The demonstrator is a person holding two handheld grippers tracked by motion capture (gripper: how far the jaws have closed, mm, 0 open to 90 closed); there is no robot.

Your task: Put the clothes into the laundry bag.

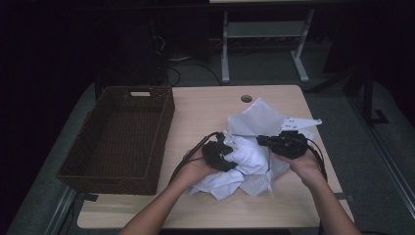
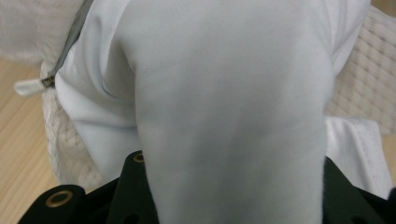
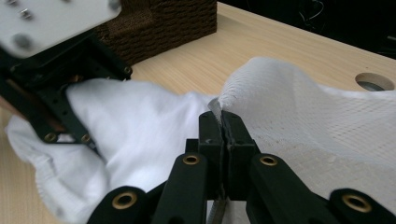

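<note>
While much of the scene is dim and the room beyond the counter (image 1: 205,105) falls into darkness, the middle of the counter can be made out: a white garment (image 1: 249,156) lies bunched there with a white mesh laundry bag (image 1: 262,120) partly over and around it, so where one ends and the other begins is hard to tell. The left tool (image 1: 226,152) grips a thick fold of the garment; in the left gripper view (image 2: 233,140) that fold covers the jaws almost wholly, leaving just their black bases visible. The right tool (image 3: 223,122) has its jaws pinched tight on the grey zipper edge of the mesh bag (image 3: 317,121), the tape trapped between them. A dark woven basket (image 1: 120,137) stands on the counter's left side, apart from the cloth.
</note>
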